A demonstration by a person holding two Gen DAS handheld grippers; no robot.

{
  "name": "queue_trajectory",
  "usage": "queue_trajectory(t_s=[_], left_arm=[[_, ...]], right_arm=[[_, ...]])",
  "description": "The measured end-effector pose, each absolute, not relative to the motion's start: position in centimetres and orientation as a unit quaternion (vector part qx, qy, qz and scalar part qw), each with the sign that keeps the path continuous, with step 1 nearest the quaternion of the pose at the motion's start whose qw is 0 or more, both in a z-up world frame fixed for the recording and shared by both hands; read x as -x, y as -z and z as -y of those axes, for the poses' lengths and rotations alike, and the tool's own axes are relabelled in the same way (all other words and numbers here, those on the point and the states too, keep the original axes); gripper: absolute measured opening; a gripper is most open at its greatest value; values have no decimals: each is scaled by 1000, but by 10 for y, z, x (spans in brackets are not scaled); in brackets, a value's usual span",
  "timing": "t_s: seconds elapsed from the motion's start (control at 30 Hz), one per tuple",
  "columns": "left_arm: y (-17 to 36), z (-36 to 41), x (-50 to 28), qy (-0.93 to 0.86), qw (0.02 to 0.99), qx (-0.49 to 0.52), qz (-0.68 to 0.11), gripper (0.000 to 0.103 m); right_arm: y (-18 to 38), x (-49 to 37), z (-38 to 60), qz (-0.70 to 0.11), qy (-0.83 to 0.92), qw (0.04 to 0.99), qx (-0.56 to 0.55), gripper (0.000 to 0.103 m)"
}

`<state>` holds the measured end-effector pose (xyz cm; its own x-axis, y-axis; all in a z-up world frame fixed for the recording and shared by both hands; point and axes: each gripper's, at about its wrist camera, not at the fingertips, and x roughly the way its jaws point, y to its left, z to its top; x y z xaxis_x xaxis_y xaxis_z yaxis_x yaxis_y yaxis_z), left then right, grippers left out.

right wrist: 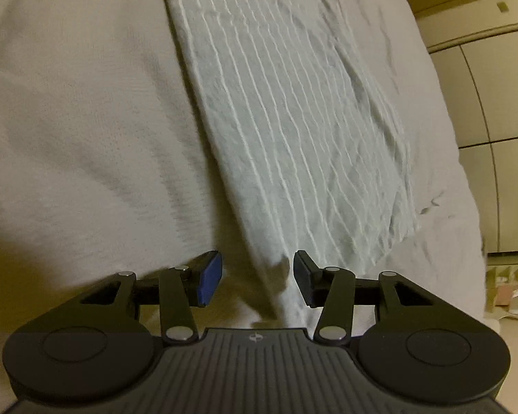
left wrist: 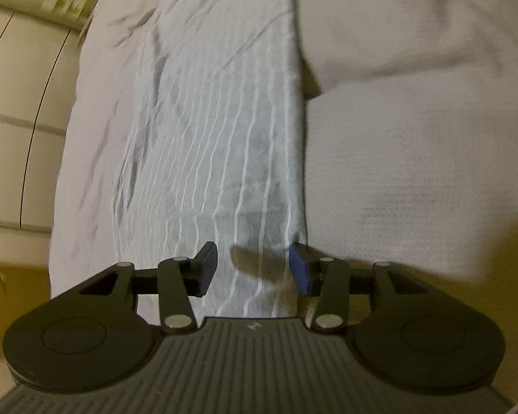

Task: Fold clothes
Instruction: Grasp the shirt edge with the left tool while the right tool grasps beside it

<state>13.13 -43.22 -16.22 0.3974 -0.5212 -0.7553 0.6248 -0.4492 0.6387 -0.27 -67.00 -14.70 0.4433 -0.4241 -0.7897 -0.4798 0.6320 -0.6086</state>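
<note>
so, working left to right: our left tool [left wrist: 253,269] has its jaws spread wide with nothing clamped; the near hem of the pale blue striped garment [left wrist: 221,131] runs between them, uncaught. the garment lies as a long strip on the bed [left wrist: 86,179], its right edge straight and neat, its left side rumpled with loose wrinkles. just right of it sits a cream knit cloth [left wrist: 414,158], touching or slightly overlapping that straight edge; we cannot tell which lies on top.

our right tool [right wrist: 257,277] is likewise spread wide and grips nothing. a near corner of the striped garment [right wrist: 293,131] dips into the gap between the jaws, touching neither pad as far as we can see. the cream cloth [right wrist: 79,110] is to its left here.

progress, as a judgement: the garment looks already folded lengthwise into a narrow strip; what seems left is taking the near end with both tools and folding it crosswise, then smoothing the wrinkled side. the cream cloth appears not yet folded.

room: the bed carries a pale wrinkled sheet; pale cabinet doors [right wrist: 493,103] stand beyond the bed, and small blurred clutter sits on the floor.
</note>
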Motion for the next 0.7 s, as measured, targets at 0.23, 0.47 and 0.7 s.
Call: queue_trajectory(t_s=[0.23, 0.47, 0.7], left_arm=[[173, 424, -131, 542, 514, -664, -35, 44], [185, 439, -147, 491, 537, -685, -15, 28], [184, 444, -150, 497, 550, -670, -32, 4]], right_arm=[[148, -8, 680, -531, -8, 737, 418, 47], [154, -19, 688, -531, 19, 731, 427, 48], [159, -22, 694, -538, 20, 724, 431, 0]])
